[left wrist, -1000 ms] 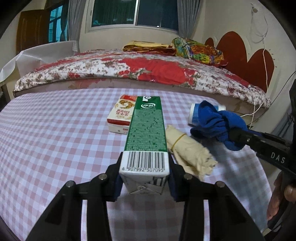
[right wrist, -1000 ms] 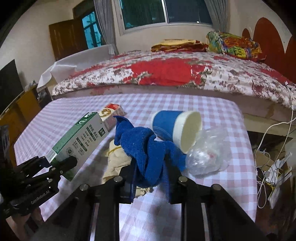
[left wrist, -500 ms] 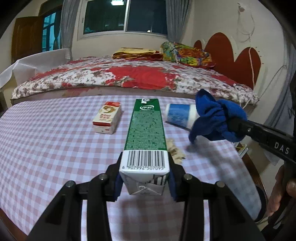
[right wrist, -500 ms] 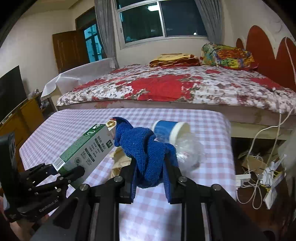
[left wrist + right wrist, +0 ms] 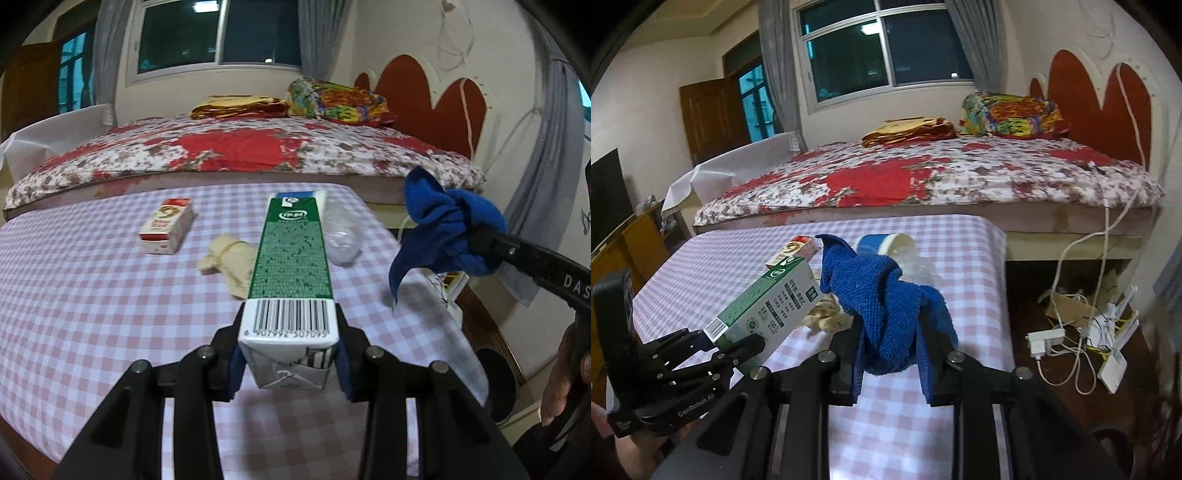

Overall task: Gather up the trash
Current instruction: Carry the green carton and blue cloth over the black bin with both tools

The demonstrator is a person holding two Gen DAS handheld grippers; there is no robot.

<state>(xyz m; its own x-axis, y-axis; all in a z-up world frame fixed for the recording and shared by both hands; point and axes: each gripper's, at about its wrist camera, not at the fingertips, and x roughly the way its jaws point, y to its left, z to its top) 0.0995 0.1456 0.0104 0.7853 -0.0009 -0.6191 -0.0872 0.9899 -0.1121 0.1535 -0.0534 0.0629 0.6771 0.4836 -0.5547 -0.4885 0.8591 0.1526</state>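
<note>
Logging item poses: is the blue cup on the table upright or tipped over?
Tipped over: the blue cup lies on its side on the table, its pale end facing sideways.

Glossy paper carton [image 5: 290,254], nubby cloth [image 5: 882,295]

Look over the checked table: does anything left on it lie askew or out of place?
Yes. The blue paper cup lies tipped on its side, mouth sideways, beside a crumpled clear plastic bag; a beige cloth bundle sprawls near the small red-and-white box.
</note>
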